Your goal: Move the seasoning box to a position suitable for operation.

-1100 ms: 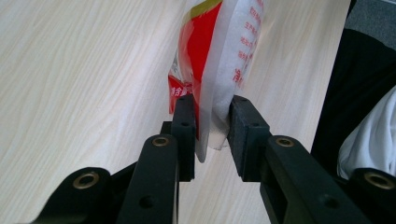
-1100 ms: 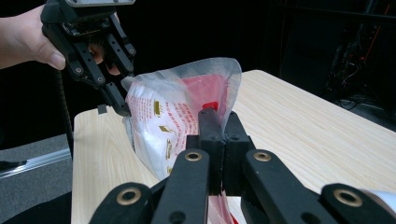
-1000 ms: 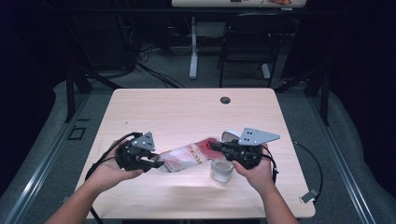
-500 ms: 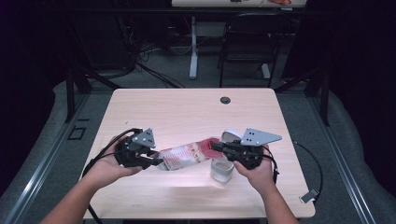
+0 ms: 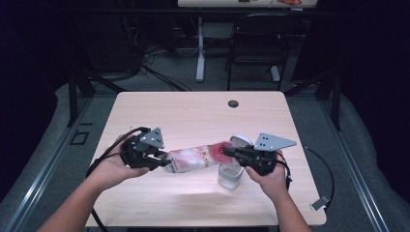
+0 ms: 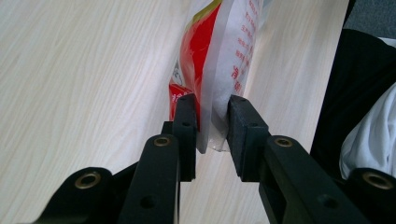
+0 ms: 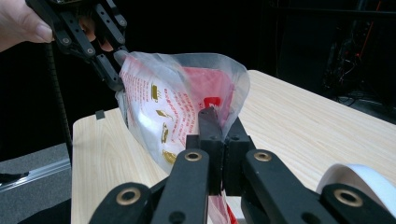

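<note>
left tool (image 5: 164,160) grips bag (image 5: 193,158) | right tool (image 5: 227,152) grips opposite end | white container (image 5: 230,175) below

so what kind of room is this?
Likely a lab or recording workspace: one light wood table in a dark room, cables on the floor, a chair behind, both grippers holding a bag.

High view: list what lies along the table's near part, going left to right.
left gripper → red and white bag held between both grippers → right gripper, with the clear container just below it.
</note>
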A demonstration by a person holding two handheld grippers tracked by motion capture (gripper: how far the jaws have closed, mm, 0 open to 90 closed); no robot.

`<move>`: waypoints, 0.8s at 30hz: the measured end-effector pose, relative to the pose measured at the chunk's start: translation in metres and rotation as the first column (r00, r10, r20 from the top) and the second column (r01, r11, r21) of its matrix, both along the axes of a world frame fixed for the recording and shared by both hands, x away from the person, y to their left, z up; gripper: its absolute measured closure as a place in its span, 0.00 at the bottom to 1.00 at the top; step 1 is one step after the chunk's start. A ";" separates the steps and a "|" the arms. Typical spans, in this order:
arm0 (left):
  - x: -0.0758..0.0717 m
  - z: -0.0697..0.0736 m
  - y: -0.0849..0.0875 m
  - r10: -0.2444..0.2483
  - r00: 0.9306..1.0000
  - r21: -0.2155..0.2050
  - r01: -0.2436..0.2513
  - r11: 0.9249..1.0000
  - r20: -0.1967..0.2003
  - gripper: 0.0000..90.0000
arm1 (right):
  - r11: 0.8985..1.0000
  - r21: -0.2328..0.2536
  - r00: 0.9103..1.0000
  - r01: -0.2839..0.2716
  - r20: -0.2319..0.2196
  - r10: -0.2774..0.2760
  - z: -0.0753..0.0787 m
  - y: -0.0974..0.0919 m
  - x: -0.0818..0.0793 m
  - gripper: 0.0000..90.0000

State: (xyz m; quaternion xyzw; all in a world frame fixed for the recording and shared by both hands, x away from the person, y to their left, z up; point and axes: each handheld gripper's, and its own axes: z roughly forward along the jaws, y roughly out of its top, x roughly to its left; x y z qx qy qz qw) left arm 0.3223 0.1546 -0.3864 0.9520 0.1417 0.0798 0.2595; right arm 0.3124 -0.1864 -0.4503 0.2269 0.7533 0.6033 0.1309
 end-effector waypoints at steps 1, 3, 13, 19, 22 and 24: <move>0.000 0.000 0.000 0.005 1.000 -0.008 -0.005 1.000 -0.001 0.83 | 1.000 0.002 1.000 0.000 -0.001 0.000 0.000 0.000 0.000 1.00; 0.001 0.002 -0.001 0.002 1.000 -0.004 -0.002 1.000 0.004 0.83 | 1.000 0.005 1.000 0.001 -0.004 -0.001 0.000 -0.001 0.000 1.00; 0.002 0.009 -0.004 -0.001 1.000 -0.012 0.001 1.000 0.009 0.83 | 1.000 0.005 1.000 0.011 -0.015 -0.010 -0.001 -0.006 0.000 1.00; 0.003 0.011 -0.005 -0.002 1.000 -0.007 0.002 1.000 0.008 0.83 | 1.000 0.009 1.000 0.012 -0.018 -0.011 -0.002 -0.007 0.001 1.00; 0.004 0.011 -0.006 -0.001 1.000 -0.010 0.001 1.000 0.004 0.83 | 1.000 0.015 1.000 0.011 -0.020 -0.011 -0.002 -0.008 0.001 1.00; 0.004 0.011 -0.006 -0.003 1.000 -0.009 0.003 1.000 0.003 0.83 | 1.000 0.016 1.000 0.012 -0.020 -0.011 -0.003 -0.008 0.000 1.00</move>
